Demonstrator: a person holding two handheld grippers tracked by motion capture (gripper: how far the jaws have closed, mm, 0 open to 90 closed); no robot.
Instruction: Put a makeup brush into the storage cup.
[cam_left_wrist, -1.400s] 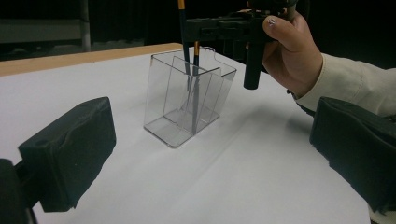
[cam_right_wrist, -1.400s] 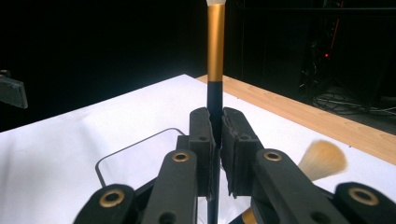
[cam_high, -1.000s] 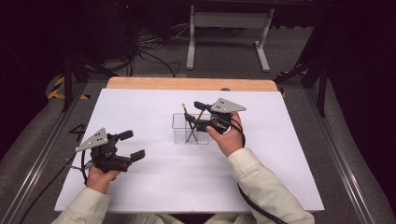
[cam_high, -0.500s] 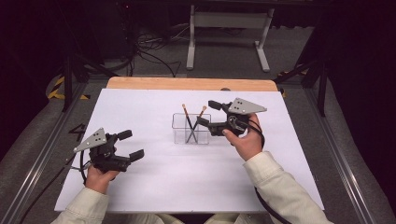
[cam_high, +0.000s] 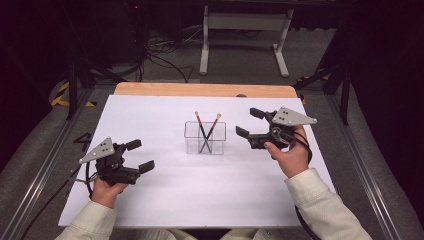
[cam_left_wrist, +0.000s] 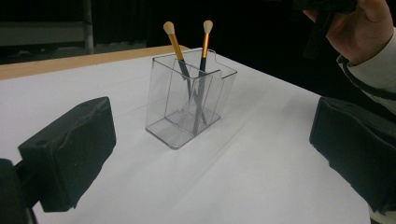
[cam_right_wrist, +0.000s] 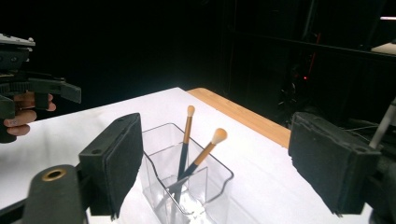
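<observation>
the person is wearing a cream long-sleeved top with ribbed cuffs (cam_high: 306, 180). each hand is gripping a black two-jaw gripper: the left gripper (cam_high: 139, 155) and the right gripper (cam_high: 250, 123) are each carrying a grey three-cornered plate dotted with small holes on top. thick black blocky pads (cam_left_wrist: 70, 151) are lining the jaws. a black cable (cam_high: 45, 205) is trailing from the left one.

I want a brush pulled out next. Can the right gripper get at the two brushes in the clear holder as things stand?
Probably yes. The right gripper is open beside the clear holder, and both brushes stand with tips above its rim, with nothing between.
</observation>
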